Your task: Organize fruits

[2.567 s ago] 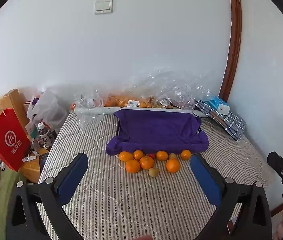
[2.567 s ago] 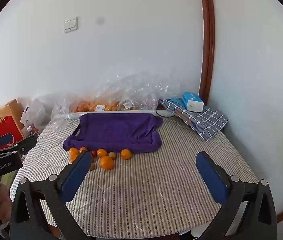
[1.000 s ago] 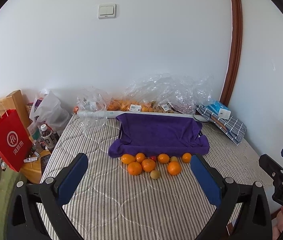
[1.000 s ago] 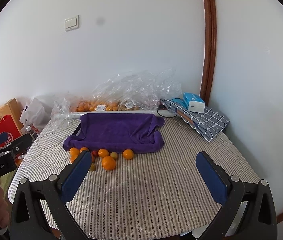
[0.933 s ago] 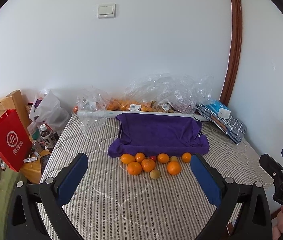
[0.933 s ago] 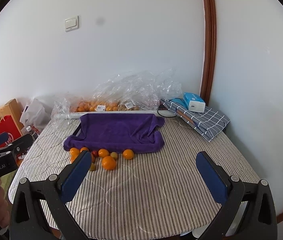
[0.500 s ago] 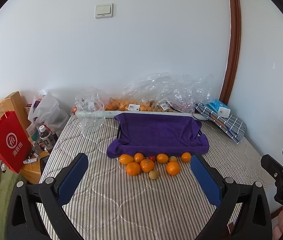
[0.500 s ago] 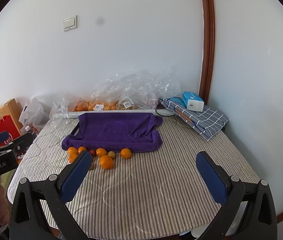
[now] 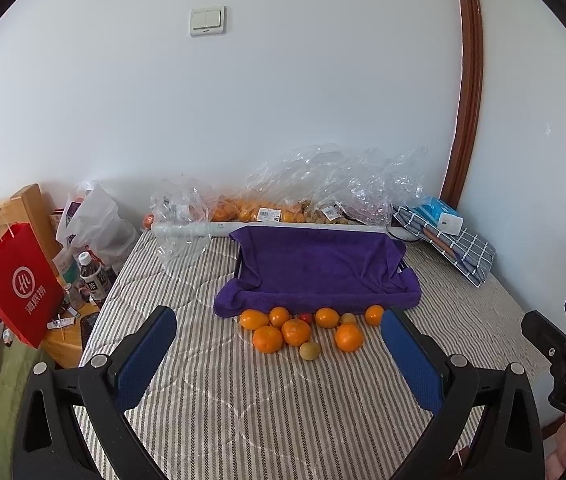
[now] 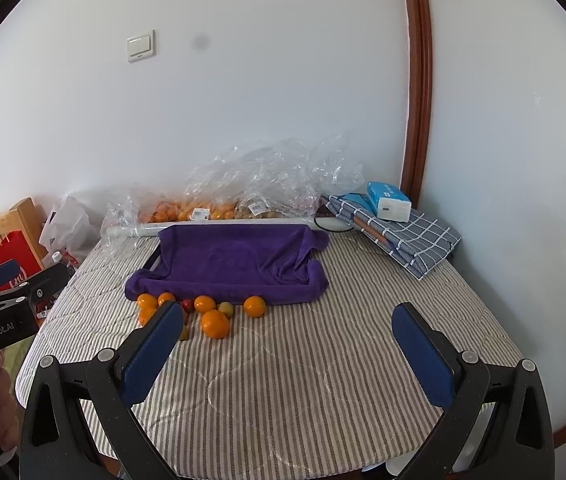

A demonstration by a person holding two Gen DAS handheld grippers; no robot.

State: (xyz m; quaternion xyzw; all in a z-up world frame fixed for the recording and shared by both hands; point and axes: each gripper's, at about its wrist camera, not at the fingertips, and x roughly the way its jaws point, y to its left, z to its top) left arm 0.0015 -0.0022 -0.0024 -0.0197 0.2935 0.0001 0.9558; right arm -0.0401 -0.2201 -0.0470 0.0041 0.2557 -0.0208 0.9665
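Observation:
Several oranges [image 9: 296, 331] lie on the striped table with a small red fruit [image 9: 304, 317] and a small yellow-green fruit [image 9: 309, 350], just in front of a tray draped with a purple towel [image 9: 319, 265]. The oranges [image 10: 214, 323] and the towel-covered tray [image 10: 232, 259] also show in the right wrist view. My left gripper [image 9: 279, 354] is open and empty, well back from the fruit. My right gripper [image 10: 287, 354] is open and empty, to the right of the fruit. Each gripper shows at the edge of the other's view.
Clear plastic bags of fruit [image 9: 307, 196] line the wall behind the tray. A folded checked cloth with a blue box [image 10: 395, 224] lies at the back right. A red paper bag [image 9: 17, 284] and bottles [image 9: 91, 276] stand left of the table.
Both views have shifted slightly; the fruit and tray have stayed in place. Both grippers stay open.

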